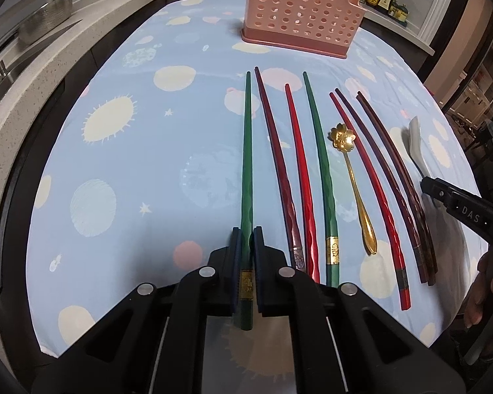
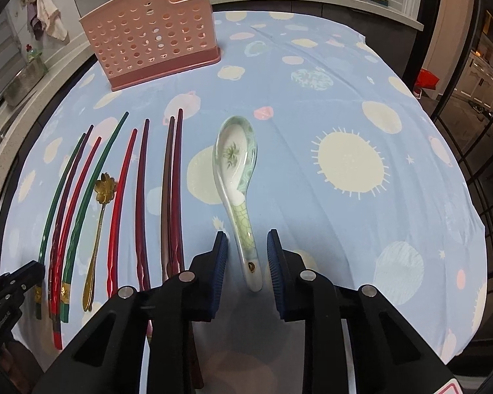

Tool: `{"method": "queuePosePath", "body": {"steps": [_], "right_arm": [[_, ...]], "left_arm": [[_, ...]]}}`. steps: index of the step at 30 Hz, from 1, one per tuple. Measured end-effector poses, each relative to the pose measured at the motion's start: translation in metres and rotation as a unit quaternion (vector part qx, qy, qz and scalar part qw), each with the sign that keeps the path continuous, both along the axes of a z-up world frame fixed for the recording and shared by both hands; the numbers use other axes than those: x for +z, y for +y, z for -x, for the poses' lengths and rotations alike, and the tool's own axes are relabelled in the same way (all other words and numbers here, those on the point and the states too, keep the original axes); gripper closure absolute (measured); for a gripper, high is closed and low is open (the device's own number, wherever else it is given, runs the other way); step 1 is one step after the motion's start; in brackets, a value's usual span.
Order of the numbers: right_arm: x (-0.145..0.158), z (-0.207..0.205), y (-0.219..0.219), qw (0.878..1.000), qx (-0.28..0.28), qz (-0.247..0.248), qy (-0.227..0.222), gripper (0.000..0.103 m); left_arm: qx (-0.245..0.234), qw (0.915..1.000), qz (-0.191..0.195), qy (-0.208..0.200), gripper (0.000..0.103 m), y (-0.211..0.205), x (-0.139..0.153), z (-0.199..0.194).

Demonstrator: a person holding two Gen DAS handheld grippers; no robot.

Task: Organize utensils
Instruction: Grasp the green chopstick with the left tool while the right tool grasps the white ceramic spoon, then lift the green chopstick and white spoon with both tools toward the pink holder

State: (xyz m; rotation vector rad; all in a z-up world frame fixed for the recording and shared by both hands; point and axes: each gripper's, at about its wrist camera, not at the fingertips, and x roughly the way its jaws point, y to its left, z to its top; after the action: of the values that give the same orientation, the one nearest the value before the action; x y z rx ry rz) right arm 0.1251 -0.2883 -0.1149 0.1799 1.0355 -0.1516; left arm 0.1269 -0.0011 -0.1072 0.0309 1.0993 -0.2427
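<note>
Before the pink perforated plastic holder (image 1: 299, 10): eight lacquered chopsticks (image 1: 297, 177), one gold flower-bowled spoon (image 1: 351, 184), one white-green ceramic spoon (image 2: 238, 177). My left tongs (image 1: 246, 246) clamp the outermost green chopstick (image 1: 246, 164); my right tongs (image 2: 248, 252) straddle the ceramic spoon's handle, pads apart from it. Bare cloth lies right of it.

Scene is evenly lit from overhead, moderately bright. Soft shadows are cast under both grippers. Glare is seen on the glossy red chopstick (image 1: 301, 177). Edges are heavily fisheye-bent and vignetted; focus is sharp.

Cloth (image 2: 345, 105) bare right of spoon (image 2: 238, 177); chopsticks (image 2: 141, 203) crowd left.
</note>
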Motion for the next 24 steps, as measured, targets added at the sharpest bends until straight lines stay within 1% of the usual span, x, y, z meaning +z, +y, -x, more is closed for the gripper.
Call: {"method": "queuePosePath", "body": {"steps": [1,2,5,19,24], "right_arm": [[0.000,0.001,-0.001,1.000,0.001,-0.004,0.000,0.088],[0.000,0.001,-0.001,1.000,0.003,-0.008,-0.001,0.090],[0.000,0.002,-0.001,1.000,0.005,-0.011,-0.001,0.091],[0.001,0.013,0.005,1.000,0.011,-0.018,0.000,0.093],[0.003,0.016,0.005,1.000,0.010,-0.024,0.001,0.093]], "left_arm": [[0.000,1.0000,0.000,0.000,0.096,0.000,0.000,0.000],[0.001,1.0000,0.001,0.000,0.096,0.001,0.000,0.001],[0.005,0.9999,0.013,0.005,0.096,0.003,0.000,0.001],[0.003,0.9998,0.019,0.011,0.095,0.008,0.000,0.015],[0.005,0.9995,0.028,0.014,0.096,0.011,0.000,0.018]]}}
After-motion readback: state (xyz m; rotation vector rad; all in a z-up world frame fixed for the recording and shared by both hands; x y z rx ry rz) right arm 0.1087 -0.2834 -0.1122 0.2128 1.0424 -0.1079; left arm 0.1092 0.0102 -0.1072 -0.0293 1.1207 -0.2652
